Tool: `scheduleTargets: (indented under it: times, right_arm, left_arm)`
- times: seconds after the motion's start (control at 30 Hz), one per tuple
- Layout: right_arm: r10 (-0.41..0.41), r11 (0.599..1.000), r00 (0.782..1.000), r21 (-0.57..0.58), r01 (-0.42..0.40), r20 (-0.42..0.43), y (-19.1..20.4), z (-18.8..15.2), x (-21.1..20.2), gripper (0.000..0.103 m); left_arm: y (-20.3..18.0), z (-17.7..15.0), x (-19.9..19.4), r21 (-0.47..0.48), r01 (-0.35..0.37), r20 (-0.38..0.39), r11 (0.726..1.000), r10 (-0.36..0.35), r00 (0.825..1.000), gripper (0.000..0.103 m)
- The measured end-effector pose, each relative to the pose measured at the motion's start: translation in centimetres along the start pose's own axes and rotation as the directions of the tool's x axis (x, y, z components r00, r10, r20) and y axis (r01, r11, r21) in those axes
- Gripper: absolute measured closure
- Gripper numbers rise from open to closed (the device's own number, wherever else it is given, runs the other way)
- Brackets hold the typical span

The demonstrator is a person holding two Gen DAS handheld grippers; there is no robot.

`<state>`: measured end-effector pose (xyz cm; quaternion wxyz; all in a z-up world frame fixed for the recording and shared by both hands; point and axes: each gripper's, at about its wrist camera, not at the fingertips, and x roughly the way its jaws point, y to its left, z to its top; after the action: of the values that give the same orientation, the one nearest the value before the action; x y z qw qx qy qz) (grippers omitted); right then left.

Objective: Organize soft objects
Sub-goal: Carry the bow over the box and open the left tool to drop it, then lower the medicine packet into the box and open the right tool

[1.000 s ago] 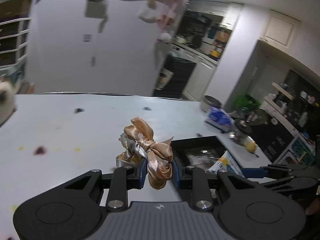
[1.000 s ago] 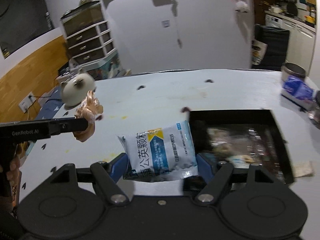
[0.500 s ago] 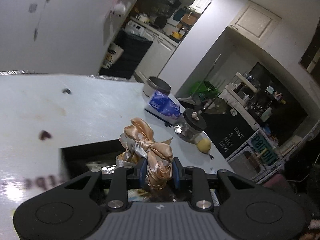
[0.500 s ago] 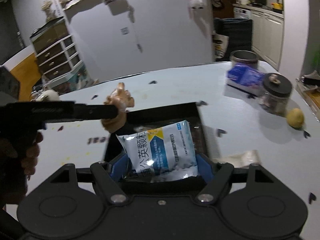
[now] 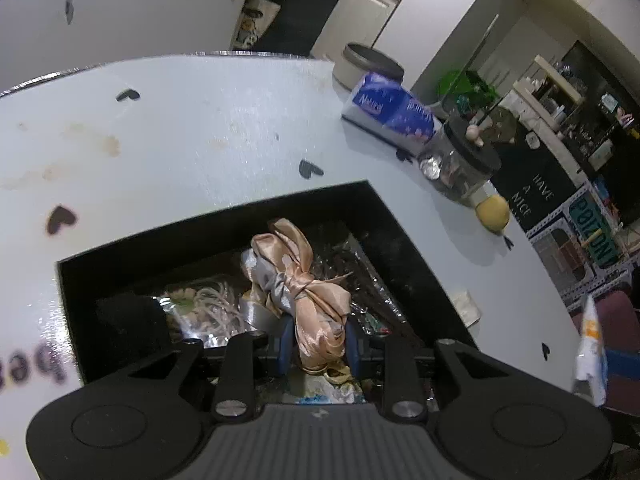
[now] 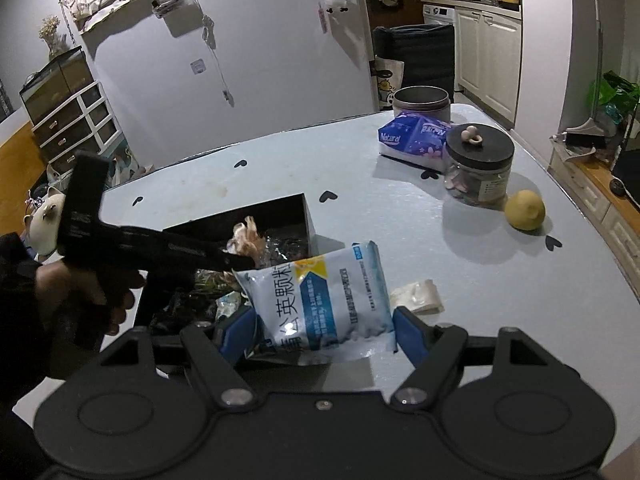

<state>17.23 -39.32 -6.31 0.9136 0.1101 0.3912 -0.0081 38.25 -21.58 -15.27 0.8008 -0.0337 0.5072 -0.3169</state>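
- A peach satin ribbon bow (image 5: 310, 280) is pinched between the narrowly set blue pads of the left hand-held gripper (image 5: 316, 346); its long axis runs away from the camera, loops pointing at the far wall of the black box (image 5: 224, 216), above the box's contents.
- A white-and-blue sachet (image 6: 324, 300) is clamped across its width by the widely spread right hand-held gripper (image 6: 324, 338), upright, printed face to the camera, at the box's right edge above the tabletop (image 6: 400, 216).
- Farther off, a lemon (image 6: 524, 210), a lidded jar (image 6: 478, 168) and a tissue pack (image 6: 416, 138) are seen.

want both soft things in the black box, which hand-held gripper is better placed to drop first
Left. The left hand-held gripper holds the satin ribbon bow over the open black box, while the right hand-held gripper holds its blue-and-white packet beside the box.
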Motion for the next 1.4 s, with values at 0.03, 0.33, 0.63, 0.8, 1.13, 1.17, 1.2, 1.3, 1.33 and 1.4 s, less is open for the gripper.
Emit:
scheduleTargets:
  times: [0.03,0.33,0.63,0.8,1.13,1.17,1.2,1.3,1.33,1.4]
  right_arm:
    - [0.002,1.0,1.0,-0.002,-0.002,-0.001,0.0,0.1,0.1,0.027]
    - [0.07,0.995,0.997,-0.062,-0.072,-0.031,1.5,1.5,1.7,0.027]
    - [0.114,0.99,0.985,-0.069,-0.124,-0.133,3.8,2.6,5.6,0.027]
    - [0.088,0.994,0.981,-0.055,-0.099,-0.175,4.7,2.8,7.3,0.018]
    - [0.112,0.986,0.98,-0.102,-0.13,-0.162,5.5,3.1,6.1,0.035]
    - [0.111,0.985,0.978,-0.111,-0.131,-0.175,5.5,3.1,6.1,0.041]
    - [0.107,0.983,0.977,-0.126,-0.131,-0.185,5.6,3.0,5.9,0.044]
    - [0.101,0.971,0.968,-0.189,-0.145,-0.228,5.8,2.5,5.7,0.054]
    - [0.098,0.966,0.963,-0.209,-0.153,-0.252,5.9,2.3,6.0,0.059]
    - [0.088,0.962,0.954,-0.225,-0.156,-0.285,5.9,1.8,6.9,0.066]
  left_arm:
    - [0.1,0.0,0.5,-0.007,0.006,-0.007,1.0,-0.006,1.0,0.074]
    - [1.8,-0.3,-0.2,-0.1,0.094,0.013,0.991,-0.093,0.996,0.059]
    - [0.9,-0.2,-6.8,-0.096,0.118,0.159,0.988,-0.102,0.982,0.02]
    - [1.5,-0.8,-9.1,-0.119,0.072,0.199,0.99,-0.047,0.979,0.017]
    - [1.5,-2.7,-11.2,-0.143,-0.015,0.22,0.99,0.046,0.974,0.012]
    - [1.3,-2.9,-11.4,-0.143,-0.021,0.223,0.989,0.053,0.973,0.012]
    - [1.1,-3.2,-11.6,-0.145,-0.023,0.228,0.989,0.056,0.972,0.012]
    - [0.8,-3.9,-12.2,-0.161,-0.02,0.244,0.987,0.059,0.968,0.011]
    - [0.7,-4.1,-12.3,-0.165,-0.021,0.246,0.986,0.061,0.967,0.011]
    - [0.5,-4.5,-12.4,-0.173,-0.024,0.249,0.985,0.068,0.966,0.011]
